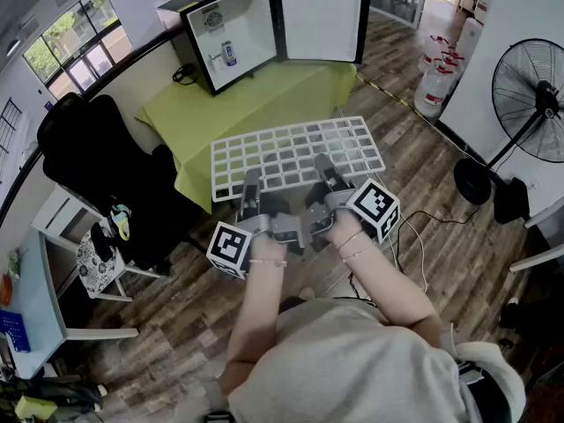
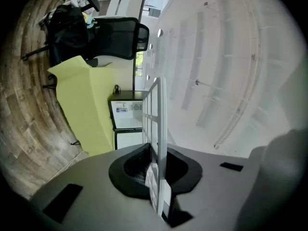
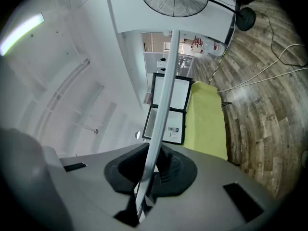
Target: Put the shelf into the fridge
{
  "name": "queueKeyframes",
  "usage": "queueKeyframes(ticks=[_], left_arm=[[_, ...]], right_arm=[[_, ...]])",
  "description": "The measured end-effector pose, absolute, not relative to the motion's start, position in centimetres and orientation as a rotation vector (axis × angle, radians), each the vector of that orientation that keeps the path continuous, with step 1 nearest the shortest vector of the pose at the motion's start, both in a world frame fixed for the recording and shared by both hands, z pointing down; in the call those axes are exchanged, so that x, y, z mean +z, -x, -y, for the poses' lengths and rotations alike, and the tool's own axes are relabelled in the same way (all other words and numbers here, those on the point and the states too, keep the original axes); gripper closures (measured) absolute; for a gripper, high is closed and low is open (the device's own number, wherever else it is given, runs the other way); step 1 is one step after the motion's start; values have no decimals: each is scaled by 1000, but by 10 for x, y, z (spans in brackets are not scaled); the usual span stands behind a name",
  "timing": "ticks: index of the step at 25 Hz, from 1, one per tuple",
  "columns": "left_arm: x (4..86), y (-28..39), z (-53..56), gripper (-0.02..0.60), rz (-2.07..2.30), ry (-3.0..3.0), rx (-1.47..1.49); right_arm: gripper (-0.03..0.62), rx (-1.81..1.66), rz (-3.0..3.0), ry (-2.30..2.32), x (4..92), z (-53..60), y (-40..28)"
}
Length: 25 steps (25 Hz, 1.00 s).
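A white wire grid shelf [image 1: 291, 152] is held level in the air in front of me, above the near edge of the green-covered table. My left gripper [image 1: 250, 186] is shut on the shelf's near rim at the left, and my right gripper [image 1: 323, 173] is shut on the same rim at the right. In the left gripper view the shelf [image 2: 157, 124] runs edge-on between the pads. In the right gripper view the shelf [image 3: 161, 105] likewise stands edge-on in the jaws. The small black fridge [image 1: 236, 29] stands at the table's far end, door [image 1: 321, 21] swung open, with small items inside.
The green tablecloth [image 1: 220, 108] covers the table under the shelf. A black office chair [image 1: 92, 161] stands to the left. A standing fan [image 1: 529, 113] and water jugs [image 1: 436, 82] are at the right, with cables on the wooden floor.
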<state>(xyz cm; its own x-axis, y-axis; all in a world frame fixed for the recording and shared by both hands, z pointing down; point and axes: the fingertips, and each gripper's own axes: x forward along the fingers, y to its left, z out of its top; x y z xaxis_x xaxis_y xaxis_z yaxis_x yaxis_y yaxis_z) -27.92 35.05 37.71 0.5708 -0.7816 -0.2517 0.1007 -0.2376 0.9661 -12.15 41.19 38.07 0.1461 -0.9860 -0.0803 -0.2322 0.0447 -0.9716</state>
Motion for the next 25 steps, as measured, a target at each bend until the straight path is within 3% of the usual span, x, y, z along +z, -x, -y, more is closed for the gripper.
queueKeyframes(ticks=[25], left_arm=[[390,261,-296,546,526,-1602,-856]], right_arm=[[551,-915,-1182,1414,401,-367,110]])
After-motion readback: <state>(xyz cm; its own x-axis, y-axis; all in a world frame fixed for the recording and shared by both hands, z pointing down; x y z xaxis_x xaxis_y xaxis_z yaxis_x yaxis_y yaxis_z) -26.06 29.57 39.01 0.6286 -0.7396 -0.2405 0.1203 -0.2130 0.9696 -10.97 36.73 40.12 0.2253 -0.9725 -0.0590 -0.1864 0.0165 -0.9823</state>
